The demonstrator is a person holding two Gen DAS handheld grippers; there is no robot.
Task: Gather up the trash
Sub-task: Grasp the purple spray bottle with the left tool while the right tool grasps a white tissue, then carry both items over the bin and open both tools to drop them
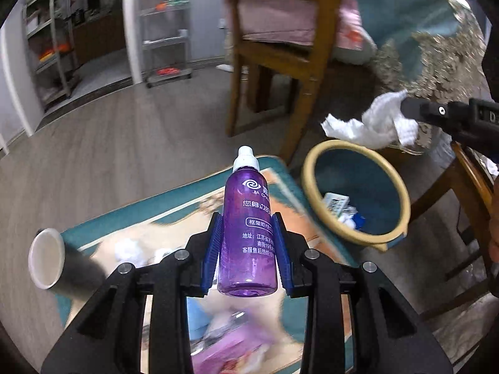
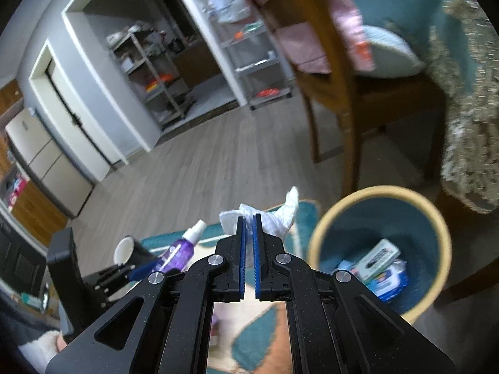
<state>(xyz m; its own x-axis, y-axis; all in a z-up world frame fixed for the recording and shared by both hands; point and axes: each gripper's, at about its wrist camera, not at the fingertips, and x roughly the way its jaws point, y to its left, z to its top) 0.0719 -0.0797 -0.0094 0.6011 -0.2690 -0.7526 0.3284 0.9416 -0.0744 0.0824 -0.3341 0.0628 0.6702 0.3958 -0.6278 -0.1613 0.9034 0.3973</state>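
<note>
My left gripper (image 1: 248, 218) is shut on a purple spray bottle (image 1: 248, 233) with a white cap, held above the patterned rug. The bottle also shows in the right wrist view (image 2: 179, 254). My right gripper (image 2: 248, 218) is shut on a crumpled white tissue (image 2: 274, 215), held just left of the bin. In the left wrist view the tissue (image 1: 374, 124) hangs above the bin's far rim. The blue trash bin (image 1: 355, 196) with a tan rim holds several pieces of trash; it also shows in the right wrist view (image 2: 380, 249).
A black cup with white inside (image 1: 46, 258) lies on the rug's left edge. White crumpled paper (image 1: 128, 249) lies on the rug (image 1: 156, 215). Wooden chairs (image 1: 280, 62) stand behind the bin, a draped table (image 1: 436, 46) at right. Shelving racks (image 1: 165, 25) stand far back.
</note>
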